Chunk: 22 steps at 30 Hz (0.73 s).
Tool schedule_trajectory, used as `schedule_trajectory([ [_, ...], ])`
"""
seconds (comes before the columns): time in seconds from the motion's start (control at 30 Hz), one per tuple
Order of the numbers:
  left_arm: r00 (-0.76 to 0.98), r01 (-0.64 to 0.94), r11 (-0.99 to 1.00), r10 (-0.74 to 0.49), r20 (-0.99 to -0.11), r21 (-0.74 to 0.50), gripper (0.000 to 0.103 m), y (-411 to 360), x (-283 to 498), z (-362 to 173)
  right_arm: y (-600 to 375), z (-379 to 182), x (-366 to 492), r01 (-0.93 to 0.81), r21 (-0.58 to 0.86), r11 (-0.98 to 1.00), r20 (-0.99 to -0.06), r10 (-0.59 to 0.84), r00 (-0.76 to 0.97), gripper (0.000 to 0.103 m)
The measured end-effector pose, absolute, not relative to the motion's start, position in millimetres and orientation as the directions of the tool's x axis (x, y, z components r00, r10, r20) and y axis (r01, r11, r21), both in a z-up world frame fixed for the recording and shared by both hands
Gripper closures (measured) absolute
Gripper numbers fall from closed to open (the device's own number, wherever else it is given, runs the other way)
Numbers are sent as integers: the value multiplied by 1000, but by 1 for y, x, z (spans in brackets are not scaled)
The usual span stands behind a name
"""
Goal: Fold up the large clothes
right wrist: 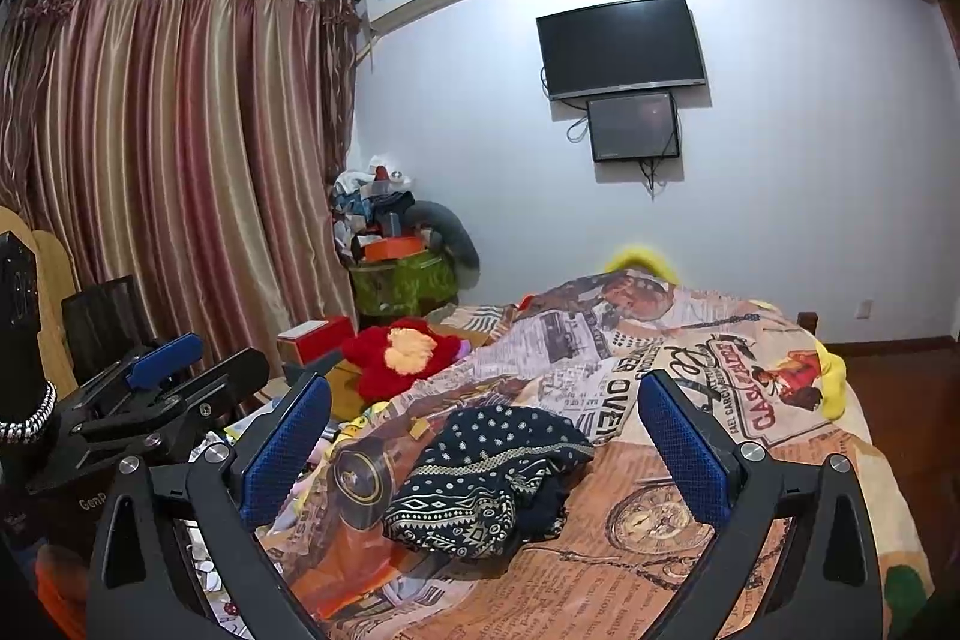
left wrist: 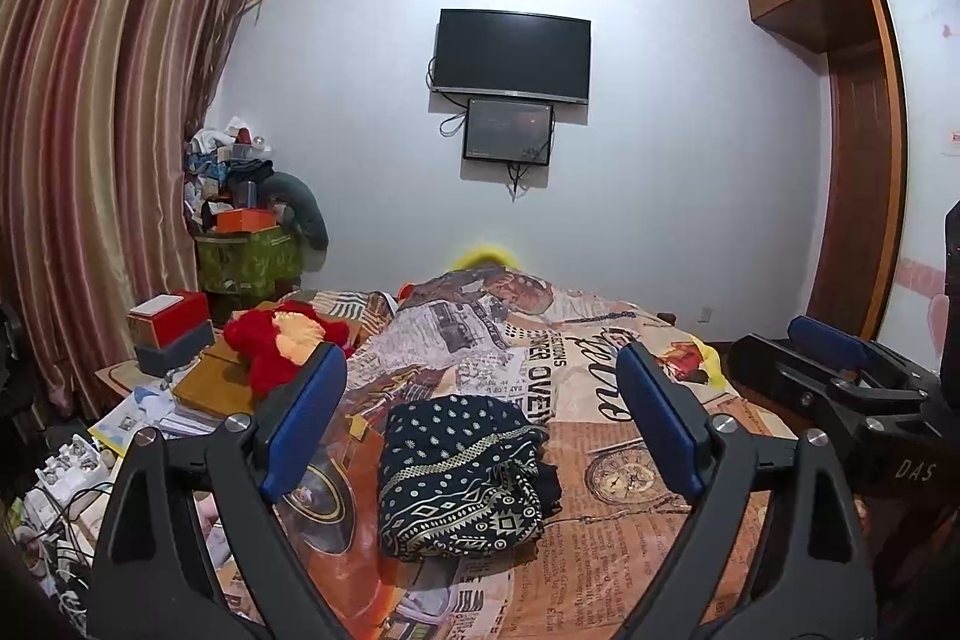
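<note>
A dark navy garment with white dots and geometric bands (left wrist: 462, 472) lies folded in a compact bundle on the printed bedspread (left wrist: 630, 436). It also shows in the right wrist view (right wrist: 486, 478), with a loose dark edge on its right side. My left gripper (left wrist: 480, 418) is open and empty, held above and just short of the bundle. My right gripper (right wrist: 483, 451) is open and empty, also held above the bundle. The right gripper shows at the right of the left wrist view (left wrist: 840, 370), and the left gripper at the left of the right wrist view (right wrist: 162, 376).
A red and orange plush toy (left wrist: 276, 340) lies on the bed's left side. Red and grey boxes (left wrist: 171, 334) and papers are stacked at the left. A cluttered pile (left wrist: 246, 202) stands by the curtain (left wrist: 90, 130). A wardrobe (left wrist: 864, 100) is at the right.
</note>
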<state>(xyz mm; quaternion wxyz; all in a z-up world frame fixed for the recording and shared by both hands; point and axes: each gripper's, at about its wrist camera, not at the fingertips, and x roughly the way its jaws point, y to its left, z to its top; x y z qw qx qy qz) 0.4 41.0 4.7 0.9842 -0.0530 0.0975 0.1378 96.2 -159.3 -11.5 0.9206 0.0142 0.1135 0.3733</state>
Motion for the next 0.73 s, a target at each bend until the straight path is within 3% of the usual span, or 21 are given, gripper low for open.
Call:
schedule_trajectory([
  [0.73,947,-260,961,235,-217,-95,11,34,-2,8,-162,-8,98,-680,114,724,-198,687,699,1],
])
